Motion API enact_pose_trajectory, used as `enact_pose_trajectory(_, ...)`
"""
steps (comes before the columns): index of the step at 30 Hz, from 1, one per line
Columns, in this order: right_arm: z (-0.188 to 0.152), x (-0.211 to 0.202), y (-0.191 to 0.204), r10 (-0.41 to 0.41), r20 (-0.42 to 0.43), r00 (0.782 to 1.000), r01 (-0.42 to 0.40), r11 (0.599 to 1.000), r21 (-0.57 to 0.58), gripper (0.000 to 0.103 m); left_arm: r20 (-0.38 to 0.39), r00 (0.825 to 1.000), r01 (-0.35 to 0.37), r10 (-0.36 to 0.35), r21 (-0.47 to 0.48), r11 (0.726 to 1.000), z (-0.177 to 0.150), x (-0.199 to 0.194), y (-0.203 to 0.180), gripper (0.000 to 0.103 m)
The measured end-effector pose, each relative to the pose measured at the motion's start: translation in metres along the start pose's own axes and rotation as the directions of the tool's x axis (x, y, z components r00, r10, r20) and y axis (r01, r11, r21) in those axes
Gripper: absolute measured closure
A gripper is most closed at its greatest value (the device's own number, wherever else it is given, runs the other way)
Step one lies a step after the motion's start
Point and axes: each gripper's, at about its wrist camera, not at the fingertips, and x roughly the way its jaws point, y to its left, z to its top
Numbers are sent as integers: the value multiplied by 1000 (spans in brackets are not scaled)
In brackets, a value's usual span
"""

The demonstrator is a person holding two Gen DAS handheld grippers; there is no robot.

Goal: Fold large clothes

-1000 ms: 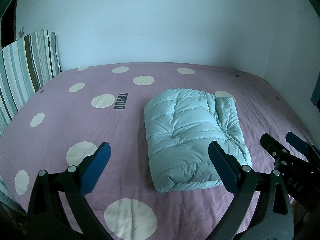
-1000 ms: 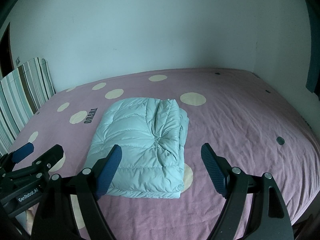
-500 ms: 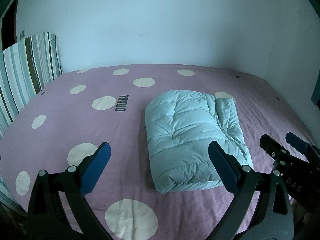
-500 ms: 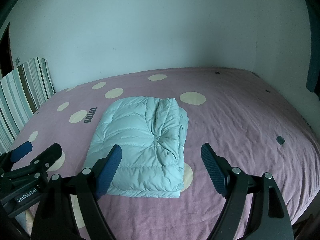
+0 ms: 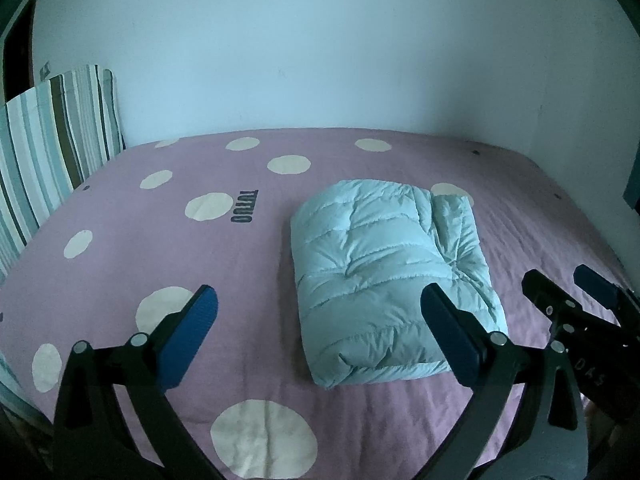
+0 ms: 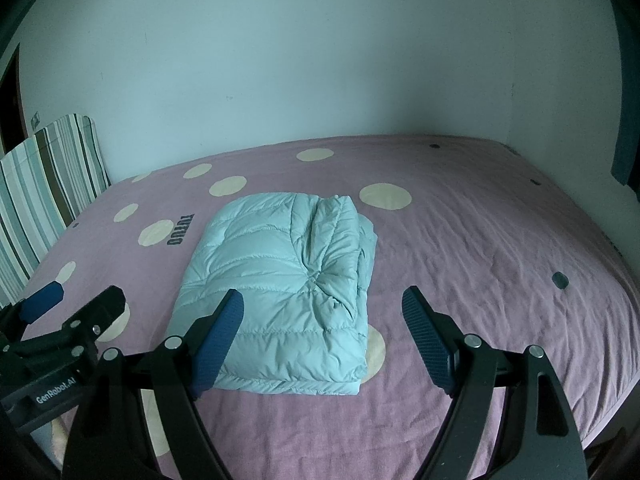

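Folded pale-blue puffer jacket (image 5: 390, 280) lies mid-bed (image 5: 140, 248), w/ far edge layers bunched. Left gripper (image 5: 316, 332) and right gripper (image 6: 322, 328) hover near side, fingers wide, empty. Striped cushion (image 5: 48, 148) cut off left.

Printed in dark capitals on the purple dotted bedsheet (image 5: 120, 248), beside a cream dot: "TUTUO" (image 5: 245, 206), turned sideways and mirrored in the left wrist view. Same word again on the sheet in the right wrist view (image 6: 181, 230), just left of the folded pale blue jacket (image 6: 280, 292), likewise sideways. On the black body of the left tongs (image 6: 72, 316), at the lower left of the right wrist view, in white: "GenRobot.AI" (image 6: 55, 387). On the black body of the right tongs (image 5: 576, 292), at the right edge of the left wrist view, white letters "DAS" (image 5: 587, 372), the rest cut off. Small tag on the wall above the striped cushion (image 5: 52, 140): too small to read.
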Motion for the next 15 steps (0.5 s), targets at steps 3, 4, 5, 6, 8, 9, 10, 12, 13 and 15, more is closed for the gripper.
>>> enact_pose_trajectory(3,-1,0,0,-2,2,1000,2,1000,1,23,-7,1000,1,-1,5,1000,-2,3,-2,2)
enact_pose_trajectory(4,-1,-1,0,-1,3,1000,1,1000,1,23,-10,1000,3,-3,8,1000,-2,4,-3,2)
enact_pose_trajectory(5,-1,0,0,-2,2,1000,2,1000,1,23,-13,1000,15,-14,11,1000,-2,5,-3,2)
enact_pose_trajectory(6,-1,0,0,-2,2,1000,2,1000,1,23,-13,1000,25,-25,12,1000,-3,7,-3,2)
enact_pose_trajectory(8,-1,0,0,-3,2,1000,3,1000,1,23,-3,1000,12,-12,18,1000,-3,9,-3,2)
enact_pose_trajectory(9,-2,0,-1,-5,3,1000,5,1000,1,23,2,1000,-5,5,18,1000,-3,10,-3,2)
enact_pose_trajectory(10,-1,0,-2,-7,4,1000,7,1000,1,23,2,999,-42,42,18,999,-2,14,-1,2)
enact_pose_trajectory(12,-1,4,-8,-16,1,1000,16,1000,10,23,-4,998,-61,61,26,998,-3,19,2,2)
enact_pose_trajectory(13,-1,6,-12,-22,-2,1000,22,1000,15,23,-12,997,-69,70,31,997,-2,24,6,2)
enact_pose_trajectory(15,-1,13,-23,-44,-10,999,44,999,24,23,-36,996,-80,81,22,997,-3,36,17,2)
